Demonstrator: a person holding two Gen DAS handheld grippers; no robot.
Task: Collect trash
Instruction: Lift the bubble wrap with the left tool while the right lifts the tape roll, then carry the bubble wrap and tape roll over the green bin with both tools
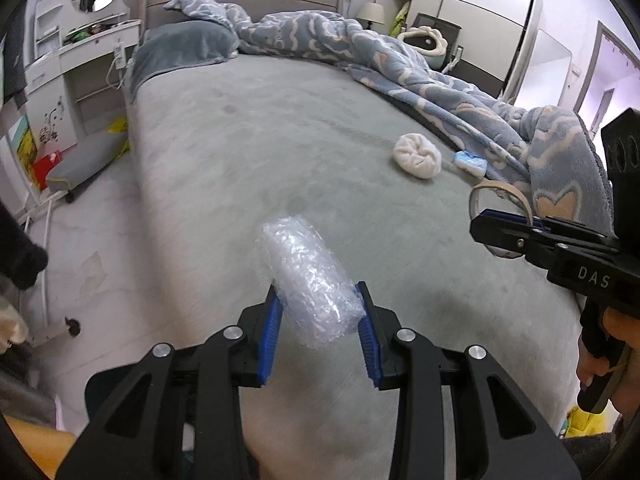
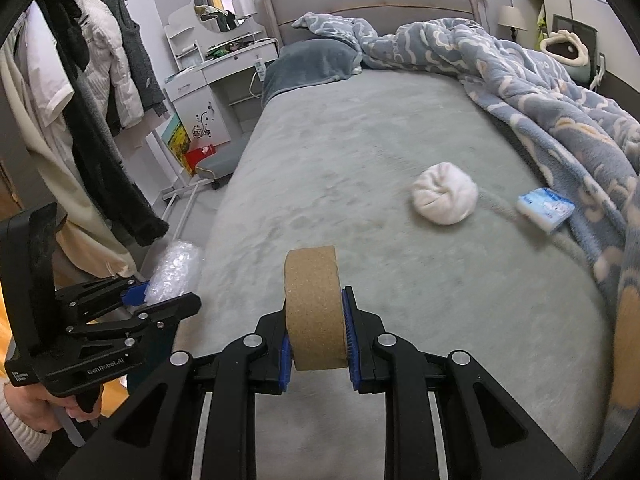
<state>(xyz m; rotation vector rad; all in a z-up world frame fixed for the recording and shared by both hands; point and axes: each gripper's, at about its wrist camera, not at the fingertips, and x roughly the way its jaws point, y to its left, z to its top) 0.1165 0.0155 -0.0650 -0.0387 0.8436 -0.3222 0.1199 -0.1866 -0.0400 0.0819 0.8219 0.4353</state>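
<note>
While both tools are held above the grey bed (image 1: 280, 128), a bubble-wrap roll (image 1: 308, 276) is clamped between the pads of the left gripper (image 1: 320, 340), and a brown tape ring (image 2: 314, 308) is pinched by the right gripper (image 2: 316, 344). A white balled sock (image 2: 445, 193) and a tissue packet (image 2: 545, 209) are left on the sheet beside the blue blanket (image 2: 540, 92).
</note>
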